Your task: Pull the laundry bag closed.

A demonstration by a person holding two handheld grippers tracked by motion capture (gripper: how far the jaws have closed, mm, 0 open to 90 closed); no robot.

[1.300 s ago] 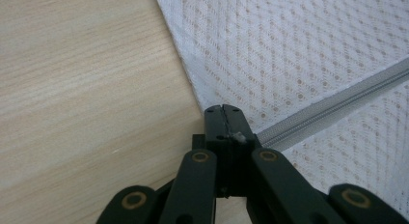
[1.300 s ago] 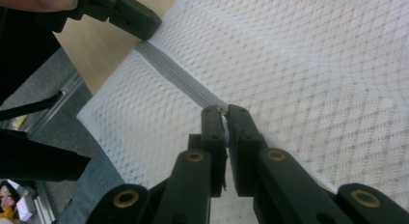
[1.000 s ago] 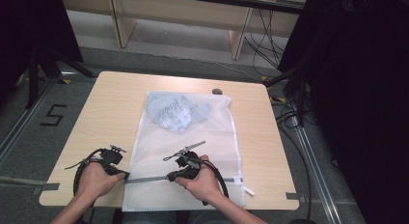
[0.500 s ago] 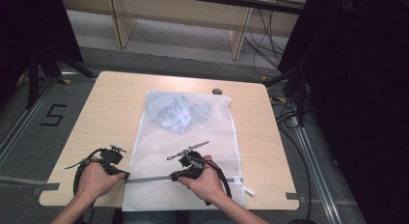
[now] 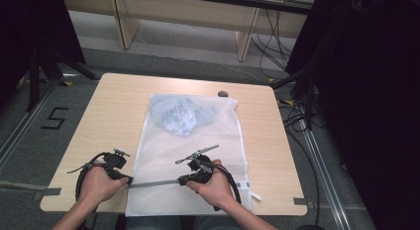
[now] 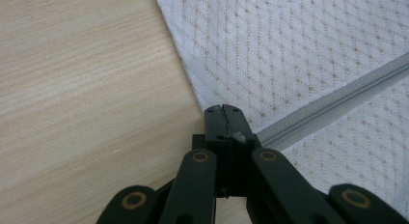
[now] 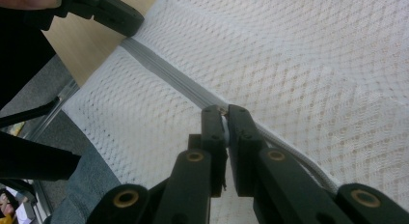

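Zipping a mesh bag (image 5: 193,155) shut, by the look of it; the bag lies flat mid-counter (image 5: 119,106), its zip edge nearest the person.

Left tongs (image 5: 130,180): jaws closed, pinching the zip's (image 5: 153,183) left end right at the bag's near-left corner. In the left gripper view the jaws (image 6: 226,125) meet with a bit of the zip end between them. Judged purpose: anchor. It holds the tape taut so the slider runs instead of bunching the mesh.

Right tongs (image 5: 182,180): closed on a small pale piece on the zip line, likely the slider pull (image 7: 224,122); too small to be sure. They sit about mid-zip. The zip looks drawn straight between the two tongs, which fits a pull-against-anchor setup.

Right of the right tongs the zip line carries on toward the bag's near-right corner, mostly under the hand (image 5: 215,188). I can't tell which stretch is already closed.

Farther out: a bluish garment (image 5: 181,113) is bunched at the bag's far end, well clear of the zip, so nothing should snag the teeth. A small dark object (image 5: 223,94) lies on the counter just past the bag's far-right corner, not involved.
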